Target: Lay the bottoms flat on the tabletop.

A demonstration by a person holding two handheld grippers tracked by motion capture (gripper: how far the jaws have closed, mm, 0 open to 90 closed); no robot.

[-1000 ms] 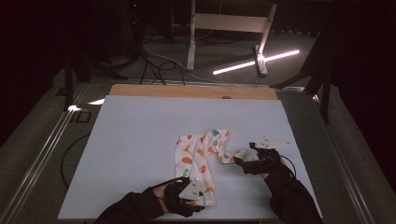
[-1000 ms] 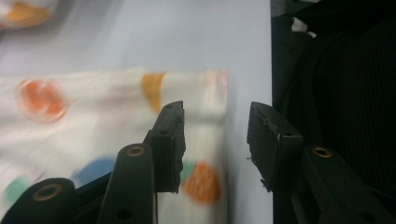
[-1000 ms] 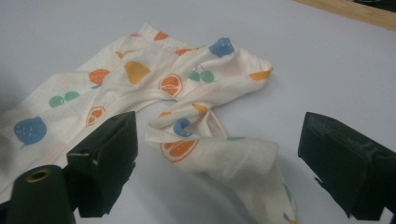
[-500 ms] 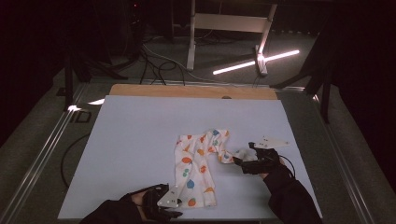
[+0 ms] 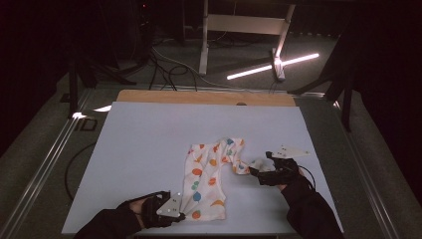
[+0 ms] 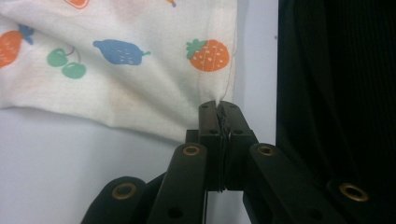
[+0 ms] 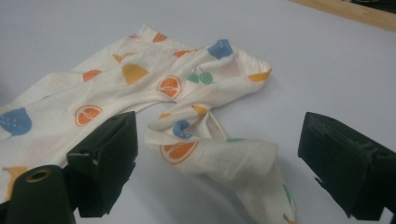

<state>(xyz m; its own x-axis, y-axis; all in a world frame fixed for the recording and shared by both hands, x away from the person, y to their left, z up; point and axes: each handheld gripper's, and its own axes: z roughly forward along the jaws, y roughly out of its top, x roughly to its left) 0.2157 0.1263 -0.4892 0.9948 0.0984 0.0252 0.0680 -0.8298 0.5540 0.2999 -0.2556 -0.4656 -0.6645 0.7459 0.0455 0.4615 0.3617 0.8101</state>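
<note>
Leftward along the near table edge is where the left gripper (image 5: 171, 213) has shifted, and its jaws have just been closing; they are now pressed together on the lower corner of the fruit-print cloth (image 5: 208, 180), a thin hem pinched at their tips in the left gripper view (image 6: 219, 109). That cloth lies on the pale blue table (image 5: 149, 144), its long axis running from the pinched near corner away and rightward to a twisted end. This twisted end lies between the spread fingers (image 7: 105, 158) of the right gripper (image 5: 259, 172), which are well apart and not pressing it.
</note>
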